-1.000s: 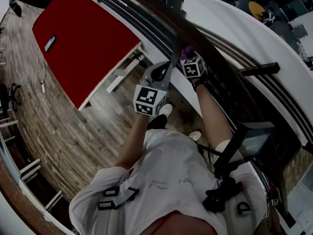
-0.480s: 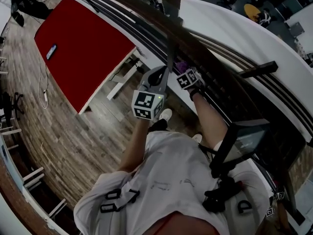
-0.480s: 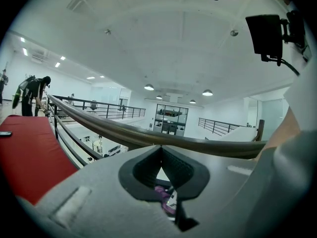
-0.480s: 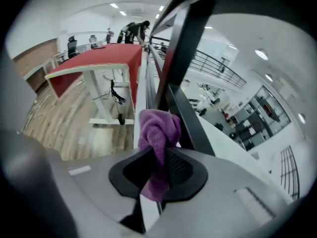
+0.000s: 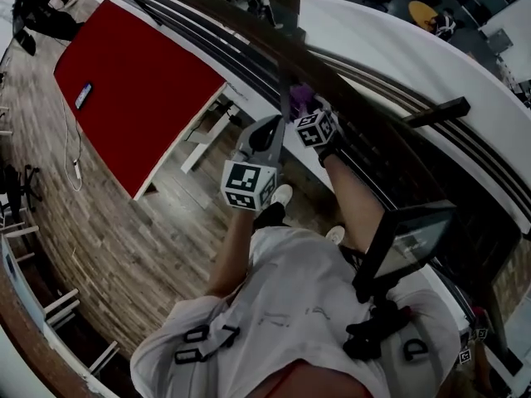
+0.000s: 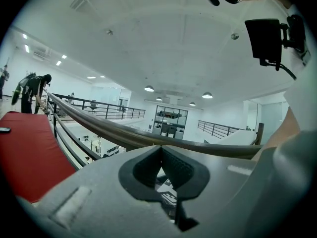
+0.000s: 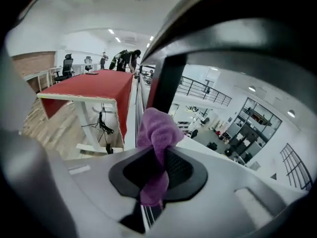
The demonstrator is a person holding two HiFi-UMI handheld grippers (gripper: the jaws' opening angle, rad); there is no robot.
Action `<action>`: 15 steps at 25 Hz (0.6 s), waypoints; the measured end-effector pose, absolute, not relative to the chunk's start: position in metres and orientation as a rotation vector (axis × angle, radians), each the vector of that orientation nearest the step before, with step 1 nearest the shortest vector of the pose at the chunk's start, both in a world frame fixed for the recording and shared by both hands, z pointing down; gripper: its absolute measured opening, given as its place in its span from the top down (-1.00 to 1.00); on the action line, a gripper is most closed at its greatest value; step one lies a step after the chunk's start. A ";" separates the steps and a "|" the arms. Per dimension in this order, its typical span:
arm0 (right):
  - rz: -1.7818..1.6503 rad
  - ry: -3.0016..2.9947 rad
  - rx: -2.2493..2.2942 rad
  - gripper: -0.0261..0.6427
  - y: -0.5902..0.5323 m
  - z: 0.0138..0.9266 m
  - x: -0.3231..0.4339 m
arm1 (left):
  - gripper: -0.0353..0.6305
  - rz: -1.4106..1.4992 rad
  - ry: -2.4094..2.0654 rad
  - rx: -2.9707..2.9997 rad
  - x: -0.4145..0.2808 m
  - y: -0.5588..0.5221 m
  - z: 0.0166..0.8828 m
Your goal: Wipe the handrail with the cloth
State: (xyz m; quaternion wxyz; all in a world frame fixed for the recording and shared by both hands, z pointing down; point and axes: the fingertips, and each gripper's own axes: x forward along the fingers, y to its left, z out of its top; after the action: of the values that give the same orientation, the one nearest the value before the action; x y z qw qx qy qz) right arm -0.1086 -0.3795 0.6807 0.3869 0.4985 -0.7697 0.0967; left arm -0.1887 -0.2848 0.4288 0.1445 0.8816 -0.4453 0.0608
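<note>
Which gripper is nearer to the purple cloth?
Right. The right gripper pinches the cloth between its fingers; the left gripper, shut and empty, sits apart, below the handrail.

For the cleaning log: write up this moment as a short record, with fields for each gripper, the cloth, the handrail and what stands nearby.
Right gripper: shut on the purple cloth
Left gripper: shut, nothing between its jaws, held near the handrail
Cloth: bunched, sticking out past the jaws, close to the handrail; contact unclear
Handrail: dark, curved, runs off into the distance
Nearby: red table with a phone on it
</note>
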 end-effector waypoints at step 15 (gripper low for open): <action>0.464 -1.923 1.457 0.77 -0.358 0.676 -0.048 | 0.89 0.209 -1.160 2.580 -0.167 -0.279 0.442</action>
State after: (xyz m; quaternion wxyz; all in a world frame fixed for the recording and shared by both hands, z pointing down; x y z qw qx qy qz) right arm -0.0481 -0.3575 0.6760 0.3358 0.5586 -0.7373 0.1778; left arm -0.1669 -0.2789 0.4418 0.1521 0.8990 -0.4042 0.0727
